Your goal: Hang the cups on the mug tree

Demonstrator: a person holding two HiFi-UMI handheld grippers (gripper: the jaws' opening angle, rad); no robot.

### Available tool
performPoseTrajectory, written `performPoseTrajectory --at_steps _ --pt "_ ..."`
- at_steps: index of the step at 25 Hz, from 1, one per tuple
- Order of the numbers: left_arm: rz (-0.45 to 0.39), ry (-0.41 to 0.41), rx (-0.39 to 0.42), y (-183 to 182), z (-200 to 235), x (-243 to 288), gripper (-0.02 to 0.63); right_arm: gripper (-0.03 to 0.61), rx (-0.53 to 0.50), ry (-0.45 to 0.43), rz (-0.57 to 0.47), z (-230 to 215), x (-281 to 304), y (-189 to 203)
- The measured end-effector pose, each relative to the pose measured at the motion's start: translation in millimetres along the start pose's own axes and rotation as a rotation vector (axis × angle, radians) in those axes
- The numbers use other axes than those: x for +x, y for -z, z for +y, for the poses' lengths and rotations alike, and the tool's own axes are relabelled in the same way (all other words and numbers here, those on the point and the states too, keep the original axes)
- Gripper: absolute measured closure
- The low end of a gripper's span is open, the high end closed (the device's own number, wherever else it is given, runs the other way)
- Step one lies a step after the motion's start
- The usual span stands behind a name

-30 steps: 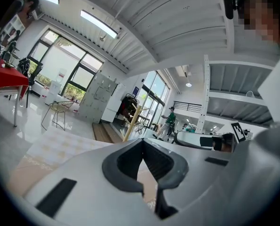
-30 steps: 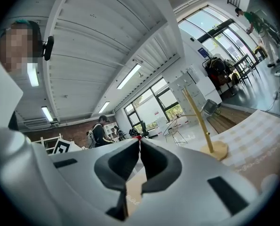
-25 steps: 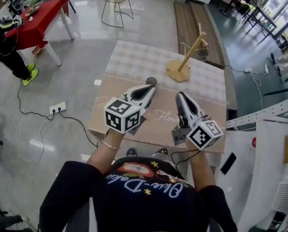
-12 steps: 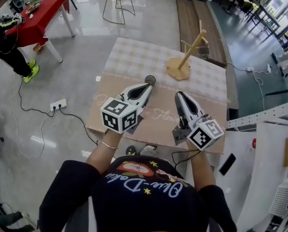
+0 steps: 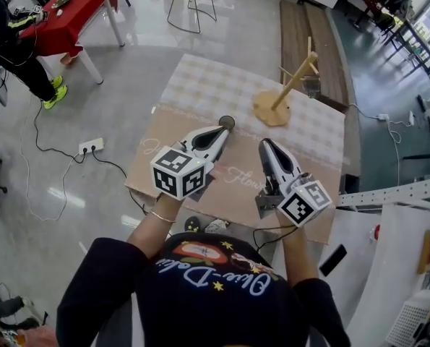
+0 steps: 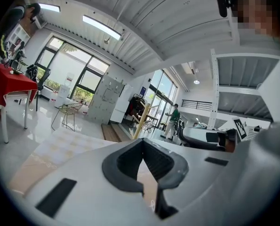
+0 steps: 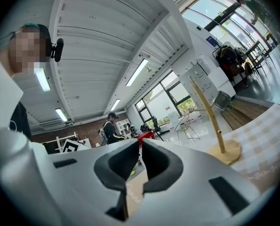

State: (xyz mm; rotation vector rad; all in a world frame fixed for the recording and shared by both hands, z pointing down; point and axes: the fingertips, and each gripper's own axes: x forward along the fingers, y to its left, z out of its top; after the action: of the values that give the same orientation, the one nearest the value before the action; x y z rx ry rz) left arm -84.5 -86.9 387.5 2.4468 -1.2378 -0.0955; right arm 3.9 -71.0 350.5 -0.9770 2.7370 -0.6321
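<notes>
Two grippers, jaws together, empty, with the mug tree well ahead.

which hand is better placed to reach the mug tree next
Probably right: the right tongs sit on the same side as the mug tree, while the left tongs are farther over. Both are shut and empty.

tablecloth: script word, partly hidden, begins "Flow" | shirt: upside-down script, not legible
</notes>
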Motion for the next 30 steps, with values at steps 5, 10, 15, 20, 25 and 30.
performPoseTrajectory --at_steps 5,10,15,20,25,30 --pt "-0.011 -0.033 0.020 0.2 1.6 3.3 0.606 0.566 0.017 -0.041 0.008 -6.2 5.6 1.4" --pt "-0.010 -0.052 0.027 1.0 2.2 6.0 0.606 0.566 0.022 -0.067 0.017 -11.9 7.4 1.0" --pt "0.000 -0.072 0.050 4.5 1.9 12.1 0.606 0.546 0.029 -0.084 0.018 -19.4 8.2 -0.2" --pt "0.007 -0.086 0.068 7.8 1.6 22.0 0.606 0.525 0.035 -0.088 0.029 -31.6 7.5 0.1" --pt "0.010 -0.112 0.092 12.1 4.7 29.4 0.606 0.522 0.032 -0.090 0.036 -44.9 6.6 0.9" --pt "0.016 -0.140 0.098 19.5 10.1 33.5 0.606 0.518 0.027 -0.105 0.057 -52.7 9.2 5.0"
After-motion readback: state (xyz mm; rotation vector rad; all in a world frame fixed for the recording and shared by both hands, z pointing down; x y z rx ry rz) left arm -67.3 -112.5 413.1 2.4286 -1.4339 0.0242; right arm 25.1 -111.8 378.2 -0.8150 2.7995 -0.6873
